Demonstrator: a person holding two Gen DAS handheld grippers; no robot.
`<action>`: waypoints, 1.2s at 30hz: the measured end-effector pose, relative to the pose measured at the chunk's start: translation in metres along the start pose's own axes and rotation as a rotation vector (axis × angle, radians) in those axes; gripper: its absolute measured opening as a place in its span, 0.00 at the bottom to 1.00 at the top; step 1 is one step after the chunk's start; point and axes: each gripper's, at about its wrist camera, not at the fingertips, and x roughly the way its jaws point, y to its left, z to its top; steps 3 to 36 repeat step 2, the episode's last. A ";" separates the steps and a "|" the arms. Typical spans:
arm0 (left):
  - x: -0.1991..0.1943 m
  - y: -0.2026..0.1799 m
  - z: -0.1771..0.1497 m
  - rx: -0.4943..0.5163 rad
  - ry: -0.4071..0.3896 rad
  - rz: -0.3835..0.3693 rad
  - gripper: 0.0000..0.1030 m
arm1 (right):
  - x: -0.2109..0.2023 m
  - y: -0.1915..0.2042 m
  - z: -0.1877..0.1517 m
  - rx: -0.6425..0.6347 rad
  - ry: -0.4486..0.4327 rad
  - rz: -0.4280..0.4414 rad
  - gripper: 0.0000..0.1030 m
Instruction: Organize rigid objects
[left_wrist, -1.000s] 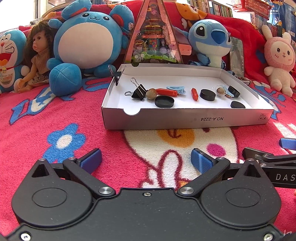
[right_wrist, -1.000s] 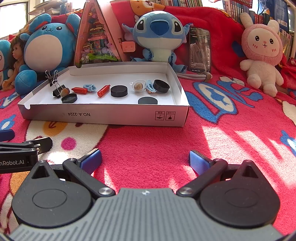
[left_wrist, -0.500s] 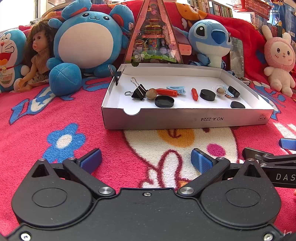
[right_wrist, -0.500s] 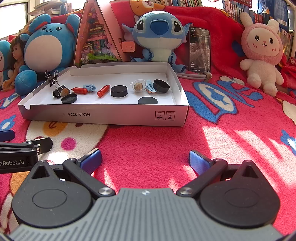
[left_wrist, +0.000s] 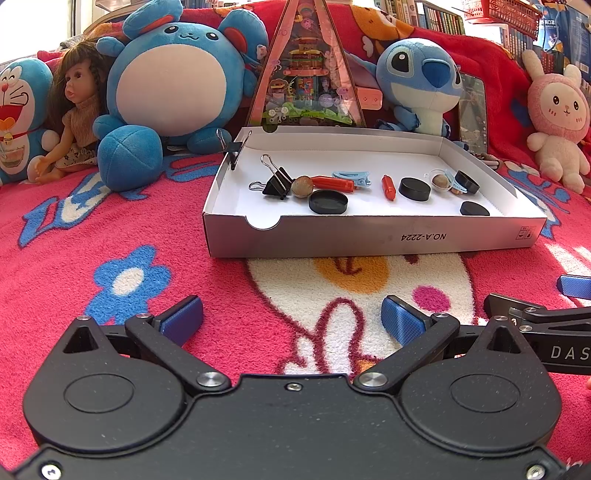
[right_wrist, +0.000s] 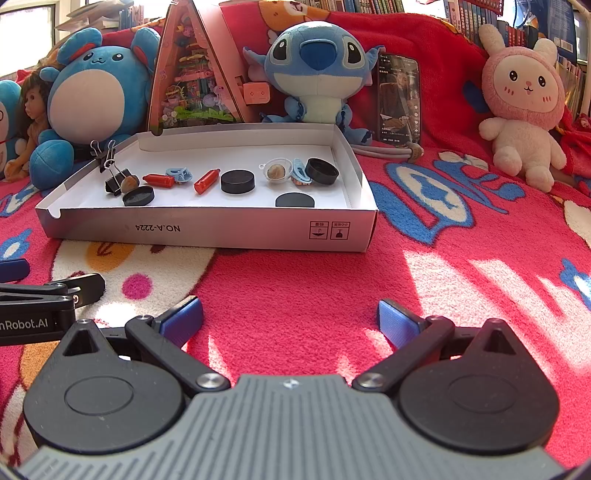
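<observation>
A shallow white cardboard box (left_wrist: 369, 236) (right_wrist: 221, 229) lies on the red blanket ahead of both grippers. It holds a black binder clip (left_wrist: 277, 182) (right_wrist: 116, 181), a brown nut (left_wrist: 303, 185), two red caps (left_wrist: 388, 186) (right_wrist: 207, 181), blue clips (left_wrist: 351, 176), black round lids (left_wrist: 328, 202) (right_wrist: 238, 181) and a clear capsule (right_wrist: 275, 170). My left gripper (left_wrist: 291, 319) is open and empty, well short of the box. My right gripper (right_wrist: 290, 319) is open and empty too, beside it on the right.
Plush toys line the back: a blue mouse (left_wrist: 173, 77), Stitch (right_wrist: 317, 70), a pink rabbit (right_wrist: 524, 107), a doll (left_wrist: 75, 110). A triangular toy house (left_wrist: 306, 74) and a phone (right_wrist: 399, 99) stand behind the box. A second binder clip (left_wrist: 232, 147) grips the box's left wall.
</observation>
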 end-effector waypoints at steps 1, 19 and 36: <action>0.000 0.000 0.000 -0.001 0.000 -0.001 1.00 | 0.000 0.000 0.000 0.000 0.000 0.000 1.00; 0.000 0.000 0.000 -0.002 0.000 -0.002 1.00 | 0.000 0.000 0.000 0.000 0.000 0.000 1.00; 0.000 0.000 0.000 -0.002 0.000 -0.002 1.00 | 0.000 0.000 0.000 0.000 0.000 0.000 1.00</action>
